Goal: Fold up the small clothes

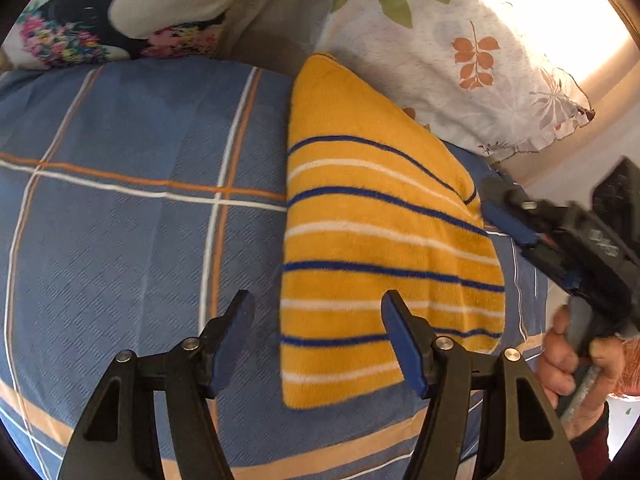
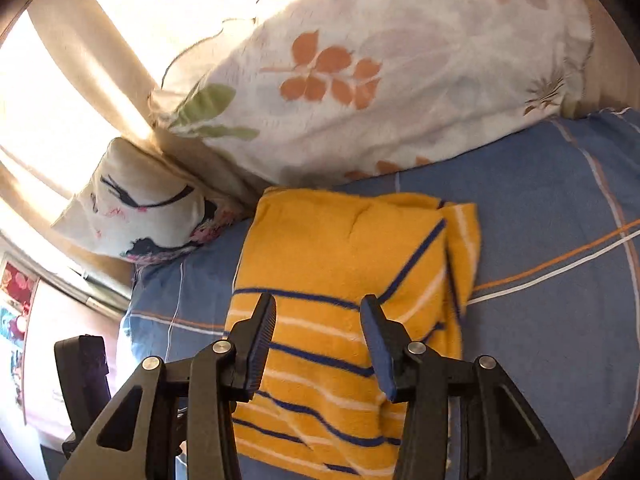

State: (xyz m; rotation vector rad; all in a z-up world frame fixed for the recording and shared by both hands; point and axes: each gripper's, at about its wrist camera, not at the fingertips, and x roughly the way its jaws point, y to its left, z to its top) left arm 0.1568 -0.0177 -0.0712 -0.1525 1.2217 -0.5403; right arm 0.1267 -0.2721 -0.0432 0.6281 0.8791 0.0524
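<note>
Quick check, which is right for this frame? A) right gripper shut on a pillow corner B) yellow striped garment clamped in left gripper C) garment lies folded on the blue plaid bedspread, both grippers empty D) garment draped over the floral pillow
C: the yellow striped garment lies folded on the blue plaid bedspread, with nothing between the jaws of the left gripper or the right gripper.

The left wrist view looks steeply down along its own tool (image 1: 318, 338) at the bed (image 1: 120, 220), close above it; the right wrist view looks down from the opposite side; both share the yellow striped cloth (image 1: 376, 240) and the leaf-print pillow (image 2: 360, 68).
</note>
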